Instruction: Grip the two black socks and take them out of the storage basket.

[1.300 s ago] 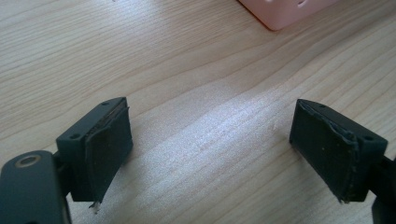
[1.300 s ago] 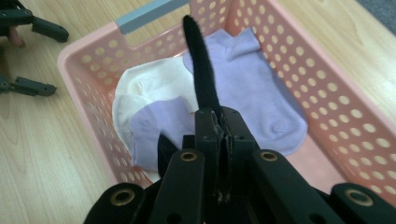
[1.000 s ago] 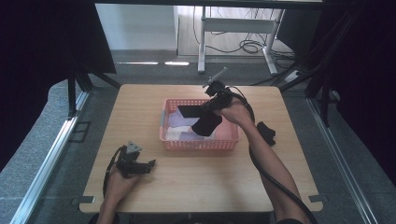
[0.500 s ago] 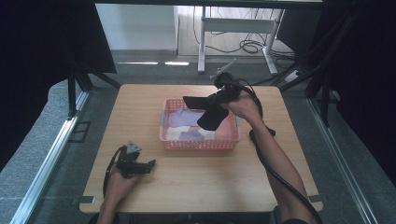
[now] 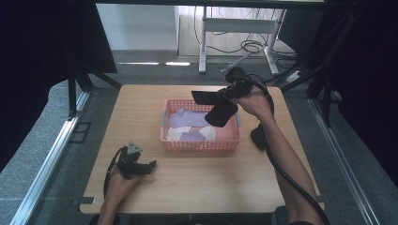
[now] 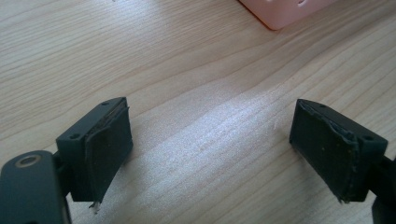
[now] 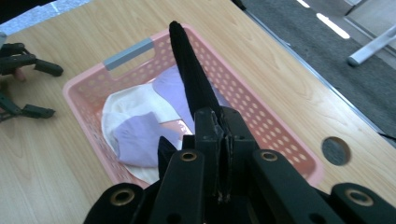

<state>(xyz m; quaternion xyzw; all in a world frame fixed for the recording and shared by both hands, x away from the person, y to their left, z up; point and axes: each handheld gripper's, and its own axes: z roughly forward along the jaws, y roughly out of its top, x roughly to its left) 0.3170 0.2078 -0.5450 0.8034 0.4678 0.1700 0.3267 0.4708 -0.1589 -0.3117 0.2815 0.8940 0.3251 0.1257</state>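
High view: right gripper [image 5: 224, 95] raised above the far right corner of the pink basket [image 5: 199, 145], jaws pinched on a black cloth [image 5: 220, 112] that spreads flat to one side of the jaws and droops below them over the basket; left gripper [image 5: 149, 165] resting on the wooden table [image 5: 197, 183], well apart from the basket, jaws spread on nothing. Left gripper view: both pads [image 6: 108, 150] wide apart, bare table grain between them, a corner of the basket beyond the tips. Right gripper view: jaws pressed together on the cloth's edge, black fabric running as a thin ridge straight out past the tips; below and beyond them, white and lilac cloths [image 7: 140, 135] lying loose in the basket. Likely light, soft and limp, no risk of breakage, prone to sag and swing; best taken at a hem or corner, deep between the pads, so no slip.
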